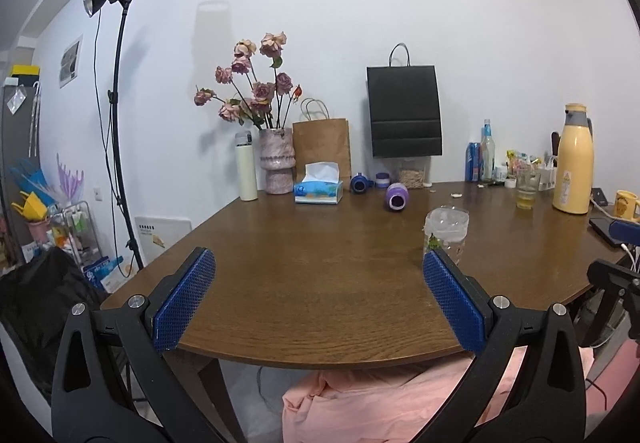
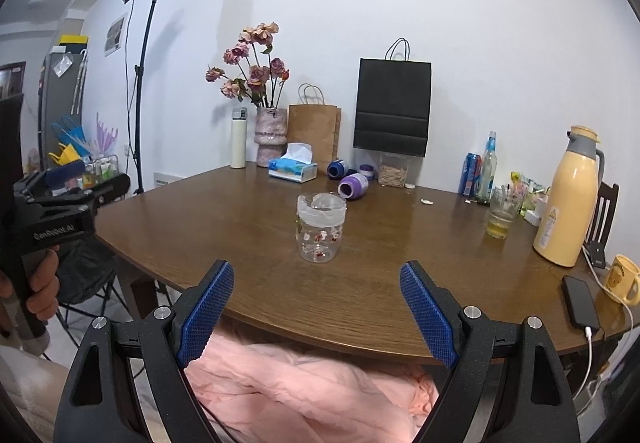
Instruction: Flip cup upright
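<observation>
- The left gripper [image 1: 319,275] hangs over the near edge of the brown tabletop [image 1: 304,283], its jaws spread wide with nothing between the blue pads [image 1: 184,299].
- The right gripper [image 2: 317,293] sits just short of the near tabletop [image 2: 248,243] edge, jaws likewise spread wide and holding nothing.
- The cup [image 2: 320,227], a clear glass with small red and white printed figures, stands on the tabletop ahead of the right jaws, roughly centred between them and apart from both pads.
- A frosted, thick end of the cup faces up and the plain end rests on the wood; whether the top end is the open mouth or the base cannot be told for sure.
- In the left wrist view the same cup [image 1: 446,231] stands just beyond the tip of the right-hand pad, partly hidden behind it; it looks not to be touching.
- Further ahead of the right jaws, a purple container [image 2: 353,186] lies on its side, with a dark blue one [image 2: 337,168] behind it, also on its side.
- Ahead and to the left of the jaws stand a tissue box [image 2: 292,166], a pink vase of dried roses [image 2: 271,137], a white flask [image 2: 238,139] and a brown paper bag [image 2: 314,131].
- A black paper bag [image 2: 393,103] stands further back, against the wall.
- Off to the right of the right jaws are a glass with a little yellow liquid [image 2: 503,213], a tall cream thermos jug [image 2: 568,203], a yellow mug [image 2: 622,277] and a phone [image 2: 580,301] on a white cable.
- The left gripper's body and the hand [image 2: 42,287] holding it show at the left edge of the right wrist view.
- Pink cloth [image 2: 304,387] lies below both pairs of jaws, under the tabletop edge.
</observation>
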`<move>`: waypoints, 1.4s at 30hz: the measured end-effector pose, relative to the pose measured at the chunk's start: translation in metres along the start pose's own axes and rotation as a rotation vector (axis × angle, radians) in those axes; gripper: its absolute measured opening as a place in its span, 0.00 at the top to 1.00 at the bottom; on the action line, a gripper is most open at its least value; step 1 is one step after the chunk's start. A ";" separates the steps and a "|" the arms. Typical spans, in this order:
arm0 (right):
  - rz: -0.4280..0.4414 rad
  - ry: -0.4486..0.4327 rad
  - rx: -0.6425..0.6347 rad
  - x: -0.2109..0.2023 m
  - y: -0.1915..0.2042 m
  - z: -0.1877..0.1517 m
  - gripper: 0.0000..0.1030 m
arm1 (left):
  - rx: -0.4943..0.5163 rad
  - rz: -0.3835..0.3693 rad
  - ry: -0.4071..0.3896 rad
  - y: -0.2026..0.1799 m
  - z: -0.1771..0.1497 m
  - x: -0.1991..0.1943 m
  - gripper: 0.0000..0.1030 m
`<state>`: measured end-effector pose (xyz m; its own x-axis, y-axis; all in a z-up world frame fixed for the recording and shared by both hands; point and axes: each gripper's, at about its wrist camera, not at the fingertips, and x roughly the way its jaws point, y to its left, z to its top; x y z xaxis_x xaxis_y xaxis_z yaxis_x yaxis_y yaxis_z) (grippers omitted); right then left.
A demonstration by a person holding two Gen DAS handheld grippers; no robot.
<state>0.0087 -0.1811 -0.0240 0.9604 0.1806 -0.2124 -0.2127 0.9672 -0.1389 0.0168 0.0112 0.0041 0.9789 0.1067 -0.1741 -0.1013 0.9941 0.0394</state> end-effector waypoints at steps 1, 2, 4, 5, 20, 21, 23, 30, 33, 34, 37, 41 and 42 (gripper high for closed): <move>0.002 0.002 0.002 0.000 -0.001 0.000 0.13 | -0.001 -0.001 -0.005 0.001 0.001 -0.001 0.00; 0.005 -0.001 0.010 -0.001 -0.002 0.000 0.13 | 0.001 -0.001 -0.006 0.002 0.004 0.001 0.00; 0.006 0.000 0.013 -0.001 -0.002 0.001 0.13 | 0.009 0.001 -0.007 0.002 0.006 0.002 0.00; 0.007 0.003 0.012 0.000 -0.002 0.001 0.13 | 0.014 0.001 -0.007 0.002 0.008 0.003 0.00; 0.026 0.049 0.090 -0.002 -0.010 -0.002 0.13 | 0.058 -0.016 -0.015 -0.011 0.009 0.009 0.00; 0.030 0.053 0.094 -0.001 -0.010 -0.003 0.13 | 0.055 -0.017 -0.014 -0.011 0.009 0.009 0.00; 0.030 0.049 0.094 -0.002 -0.009 -0.004 0.13 | 0.052 -0.017 -0.014 -0.011 0.008 0.009 0.00; 0.026 0.039 0.076 0.014 -0.012 0.004 0.13 | 0.033 -0.021 -0.001 -0.006 0.010 0.025 0.00; 0.023 0.056 0.089 0.043 -0.025 0.019 0.13 | 0.027 -0.018 0.053 -0.005 0.020 0.055 0.00; 0.025 0.060 0.098 0.054 -0.031 0.026 0.13 | 0.034 -0.021 0.078 -0.005 0.025 0.069 0.00; 0.039 0.070 0.111 0.086 -0.049 0.048 0.13 | 0.016 -0.058 0.127 -0.003 0.042 0.114 0.00; 0.065 0.136 0.095 0.152 -0.075 0.085 0.13 | 0.018 -0.111 0.212 -0.008 0.068 0.175 0.00; 0.068 0.156 0.094 0.166 -0.079 0.091 0.13 | 0.028 -0.124 0.236 -0.011 0.074 0.191 0.00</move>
<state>0.2013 -0.2111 0.0400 0.9031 0.2234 -0.3668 -0.2515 0.9674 -0.0300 0.2177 0.0191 0.0429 0.9149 -0.0105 -0.4035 0.0247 0.9992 0.0300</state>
